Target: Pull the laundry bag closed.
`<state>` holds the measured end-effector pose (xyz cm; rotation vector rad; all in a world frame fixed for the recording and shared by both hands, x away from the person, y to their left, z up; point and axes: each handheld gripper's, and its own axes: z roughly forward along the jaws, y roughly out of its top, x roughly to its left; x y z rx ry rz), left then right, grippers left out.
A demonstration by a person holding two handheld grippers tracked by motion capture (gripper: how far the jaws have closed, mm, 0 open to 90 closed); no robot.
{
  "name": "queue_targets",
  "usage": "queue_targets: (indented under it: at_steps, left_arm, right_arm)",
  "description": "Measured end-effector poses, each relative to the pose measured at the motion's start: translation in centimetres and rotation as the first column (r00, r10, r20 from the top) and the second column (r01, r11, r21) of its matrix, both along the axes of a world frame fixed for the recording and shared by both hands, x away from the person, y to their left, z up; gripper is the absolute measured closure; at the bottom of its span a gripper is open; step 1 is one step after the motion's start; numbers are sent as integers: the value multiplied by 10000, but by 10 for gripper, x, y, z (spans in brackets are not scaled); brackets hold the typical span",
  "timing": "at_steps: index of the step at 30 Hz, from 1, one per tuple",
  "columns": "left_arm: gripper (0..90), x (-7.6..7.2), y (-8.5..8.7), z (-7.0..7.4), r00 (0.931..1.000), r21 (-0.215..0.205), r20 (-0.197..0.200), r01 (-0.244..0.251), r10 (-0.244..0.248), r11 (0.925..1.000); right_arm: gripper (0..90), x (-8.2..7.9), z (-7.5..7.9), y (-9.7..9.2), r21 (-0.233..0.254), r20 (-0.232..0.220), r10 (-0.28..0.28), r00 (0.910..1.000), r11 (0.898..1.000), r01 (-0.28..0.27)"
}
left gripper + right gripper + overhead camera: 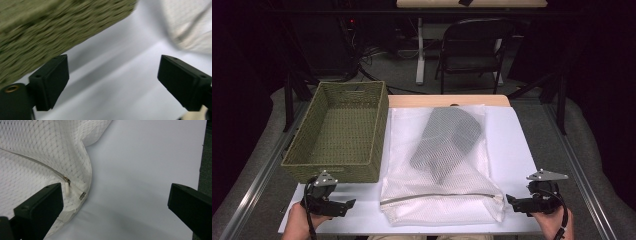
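The mesh laundry bag (439, 165) lies flat on the white table (512, 150), just right of the woven basket (339, 131), with a grey garment (447, 142) inside and its zipper (439, 198) drawn across the near end. We judge the bag goes into the basket next, so we should take both near corners evenly and keep off the zipper pull (67, 188). Our left gripper (343, 205) and right gripper (513, 203) flank the bag, both with jaws spread and empty.
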<state>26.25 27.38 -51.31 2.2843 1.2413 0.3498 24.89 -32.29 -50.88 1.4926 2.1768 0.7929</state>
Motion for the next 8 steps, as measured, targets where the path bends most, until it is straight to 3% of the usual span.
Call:
queue_targets:
  at_steps: [5, 8]
  left_arm:
    - [30, 7, 8, -11, 9981, 291, -370, -487, 498, 9984]
    - [4, 9, 8, -15, 9971, 431, -644, -388, 415, 9983]
  right_arm:
    - [0, 1, -6, 4, -480, 13, 16, 10000, 9988, -15]
    - [0, 5, -13, 6, -1032, -176, 1, 9998, 9947, -19]
